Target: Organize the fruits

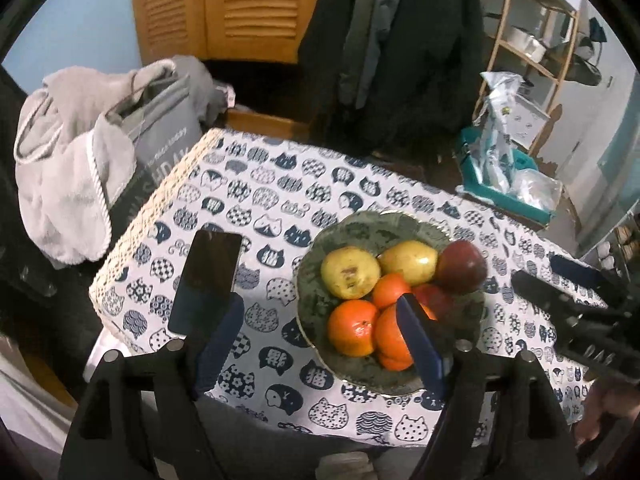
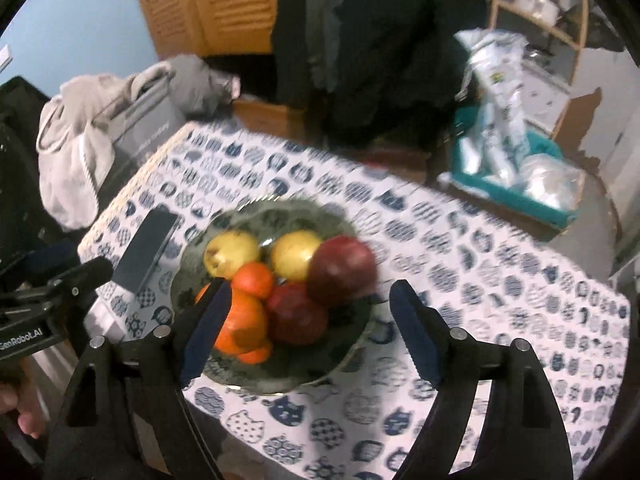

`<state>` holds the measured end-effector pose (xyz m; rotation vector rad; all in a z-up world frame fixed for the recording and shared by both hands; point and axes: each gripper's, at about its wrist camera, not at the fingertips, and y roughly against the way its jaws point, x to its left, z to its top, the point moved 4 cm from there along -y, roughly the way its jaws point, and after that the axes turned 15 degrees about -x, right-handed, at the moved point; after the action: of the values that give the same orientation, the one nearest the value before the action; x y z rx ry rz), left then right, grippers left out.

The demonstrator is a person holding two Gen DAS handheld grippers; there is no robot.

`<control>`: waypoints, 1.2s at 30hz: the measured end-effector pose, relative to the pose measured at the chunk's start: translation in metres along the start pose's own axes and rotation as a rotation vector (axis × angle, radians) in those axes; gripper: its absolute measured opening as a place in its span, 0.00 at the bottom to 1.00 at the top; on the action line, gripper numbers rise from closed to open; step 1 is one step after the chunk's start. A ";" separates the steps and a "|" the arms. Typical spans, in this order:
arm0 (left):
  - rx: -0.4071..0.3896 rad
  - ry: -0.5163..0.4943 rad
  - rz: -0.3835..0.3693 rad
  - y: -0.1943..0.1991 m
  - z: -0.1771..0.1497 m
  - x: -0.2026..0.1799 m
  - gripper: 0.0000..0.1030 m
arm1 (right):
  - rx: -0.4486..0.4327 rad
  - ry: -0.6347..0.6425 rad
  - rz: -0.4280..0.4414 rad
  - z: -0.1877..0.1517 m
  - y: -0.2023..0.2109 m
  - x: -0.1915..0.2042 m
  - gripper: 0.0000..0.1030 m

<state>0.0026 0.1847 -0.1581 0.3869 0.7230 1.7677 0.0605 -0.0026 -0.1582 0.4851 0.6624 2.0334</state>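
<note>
A green bowl (image 1: pixel 360 226) on the cat-print tablecloth holds two yellow pears (image 1: pixel 350 272), several oranges (image 1: pixel 352 326) and two red apples (image 1: pixel 460 266). My left gripper (image 1: pixel 320 320) is open and empty above the bowl's near left side, its right finger over an orange. In the right wrist view the bowl (image 2: pixel 240 220) is blurred. My right gripper (image 2: pixel 308 308) is open and empty, its jaws standing on either side of a red apple (image 2: pixel 296 316) above the bowl. A second red apple (image 2: pixel 344 268) lies behind it. Each gripper shows at the edge of the other's view.
A black phone (image 1: pixel 208 280) lies on the cloth left of the bowl. A grey laundry bag with towels (image 1: pixel 80 160) stands beyond the table's left edge. A teal box with plastic bags (image 1: pixel 504 168) and a wooden shelf are at the far right.
</note>
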 end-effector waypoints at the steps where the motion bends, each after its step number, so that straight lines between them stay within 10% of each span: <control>1: -0.009 -0.001 -0.006 0.004 0.003 -0.002 0.78 | -0.013 0.000 -0.007 0.003 0.006 -0.004 0.81; 19: -0.274 -0.075 -0.022 0.086 0.058 -0.046 0.99 | -0.264 0.008 -0.109 0.050 0.122 -0.046 0.86; 36: -0.409 -0.121 -0.028 0.129 0.088 -0.077 0.99 | -0.379 0.018 -0.141 0.065 0.171 -0.071 0.87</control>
<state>-0.0171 0.1126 -0.0009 0.2016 0.2682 1.7958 0.0227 -0.1213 -0.0067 0.1918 0.2996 1.9692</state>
